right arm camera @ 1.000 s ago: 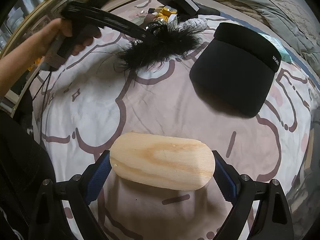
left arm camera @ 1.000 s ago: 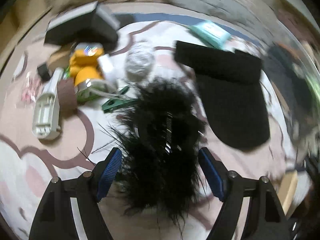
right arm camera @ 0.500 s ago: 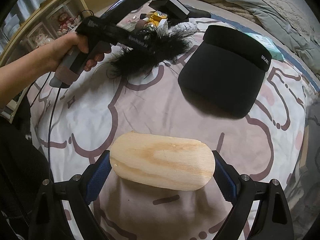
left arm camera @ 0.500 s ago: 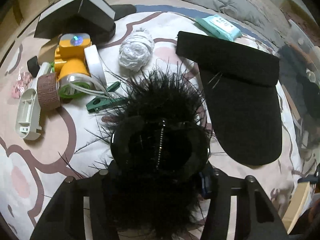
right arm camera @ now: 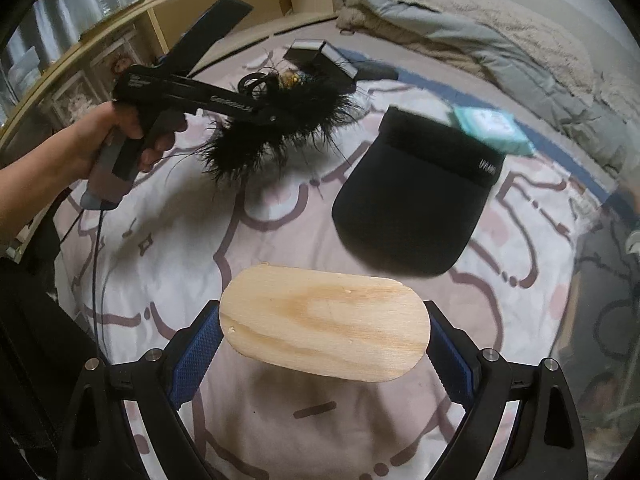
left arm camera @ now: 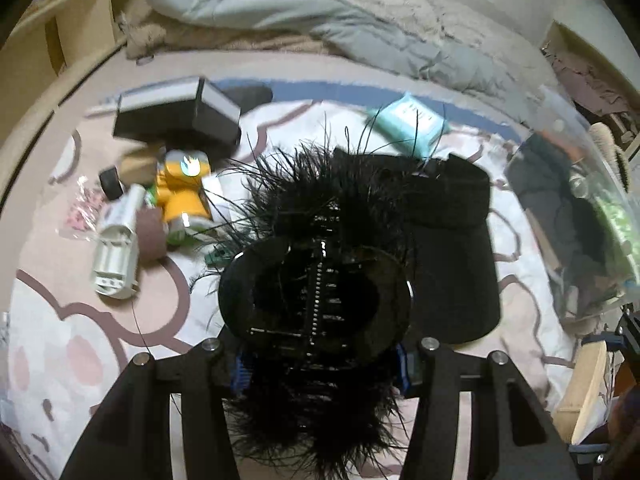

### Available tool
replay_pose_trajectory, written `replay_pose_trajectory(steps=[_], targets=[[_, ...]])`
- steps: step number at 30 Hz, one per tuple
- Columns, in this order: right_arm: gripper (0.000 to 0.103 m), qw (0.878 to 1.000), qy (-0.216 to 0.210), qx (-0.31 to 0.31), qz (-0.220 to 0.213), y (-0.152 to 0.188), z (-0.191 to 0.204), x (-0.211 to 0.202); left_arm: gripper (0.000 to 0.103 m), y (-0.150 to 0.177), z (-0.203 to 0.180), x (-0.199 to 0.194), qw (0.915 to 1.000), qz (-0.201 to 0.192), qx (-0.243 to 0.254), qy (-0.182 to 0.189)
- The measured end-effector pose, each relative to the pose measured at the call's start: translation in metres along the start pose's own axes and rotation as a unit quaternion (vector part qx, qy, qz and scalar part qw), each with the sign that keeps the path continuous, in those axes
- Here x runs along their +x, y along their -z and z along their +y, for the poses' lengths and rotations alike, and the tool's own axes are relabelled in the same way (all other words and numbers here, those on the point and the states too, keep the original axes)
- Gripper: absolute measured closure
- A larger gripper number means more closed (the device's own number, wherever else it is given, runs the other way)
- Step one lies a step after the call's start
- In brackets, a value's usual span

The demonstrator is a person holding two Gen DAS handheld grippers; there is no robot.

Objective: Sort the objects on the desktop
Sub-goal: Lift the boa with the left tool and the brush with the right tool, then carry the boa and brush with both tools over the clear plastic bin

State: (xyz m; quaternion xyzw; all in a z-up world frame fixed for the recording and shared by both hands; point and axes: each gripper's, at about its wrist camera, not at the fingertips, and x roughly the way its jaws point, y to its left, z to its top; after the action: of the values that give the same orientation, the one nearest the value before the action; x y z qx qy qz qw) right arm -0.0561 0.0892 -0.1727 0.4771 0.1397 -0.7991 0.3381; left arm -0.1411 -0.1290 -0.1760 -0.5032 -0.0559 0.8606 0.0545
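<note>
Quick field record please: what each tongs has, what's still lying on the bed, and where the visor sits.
left tongs: closed on black feathery hair clip, lifted off the bed
right tongs: holding oval wooden board by its ends
black visor: flat on bedspread, teal wipes pack at its far edge
clutter pile: far left, untouched

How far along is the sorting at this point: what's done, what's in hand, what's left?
Nothing looks sorted yet. In hand: the left gripper has its jaws clamped on the black feathered hair clip, lifted clear of the bedspread; the right gripper holds the wooden board. Left: the black visor, teal wipes pack, black box and the yellow toy clutter.
</note>
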Motion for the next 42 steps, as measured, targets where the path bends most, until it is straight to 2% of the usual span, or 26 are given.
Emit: replay_pose_trajectory(steps=[6, 11, 19, 24, 29, 31, 35, 42], targets=[[0.008, 0.998, 0.031, 0.008, -0.045, -0.013, 0.000, -0.037, 0.051, -0.004, -0.014, -0.034, 0.9999, -0.013, -0.010, 0.001], [0.008, 0.993, 0.063, 0.037, -0.087, -0.020, -0.012, -0.076, 0.051, -0.006, -0.036, -0.058, 0.9996, -0.019, -0.020, 0.012], [0.008, 0.978, 0.125, 0.077, -0.147, -0.017, -0.036, -0.143, 0.051, -0.022, -0.096, -0.093, 0.9978, -0.039, -0.003, 0.054], [0.008, 0.966, 0.168, 0.113, -0.160, -0.012, -0.055, -0.176, 0.051, -0.035, -0.143, -0.109, 0.9958, -0.049, 0.017, 0.076], [0.008, 0.945, 0.202, 0.173, -0.192, 0.006, -0.083, -0.209, 0.051, -0.052, -0.201, -0.121, 0.9920, -0.062, 0.035, 0.104], [0.008, 0.933, 0.221, 0.197, -0.206, 0.018, -0.097, -0.223, 0.051, -0.058, -0.223, -0.125, 0.9901, -0.068, 0.040, 0.116], [0.008, 0.917, 0.244, 0.224, -0.224, 0.036, -0.120, -0.249, 0.051, -0.075, -0.270, -0.128, 0.9865, -0.078, 0.049, 0.135], [0.008, 0.879, 0.279, 0.288, -0.257, 0.076, -0.167, -0.291, 0.051, -0.115, -0.345, -0.119, 0.9787, -0.095, 0.038, 0.178]])
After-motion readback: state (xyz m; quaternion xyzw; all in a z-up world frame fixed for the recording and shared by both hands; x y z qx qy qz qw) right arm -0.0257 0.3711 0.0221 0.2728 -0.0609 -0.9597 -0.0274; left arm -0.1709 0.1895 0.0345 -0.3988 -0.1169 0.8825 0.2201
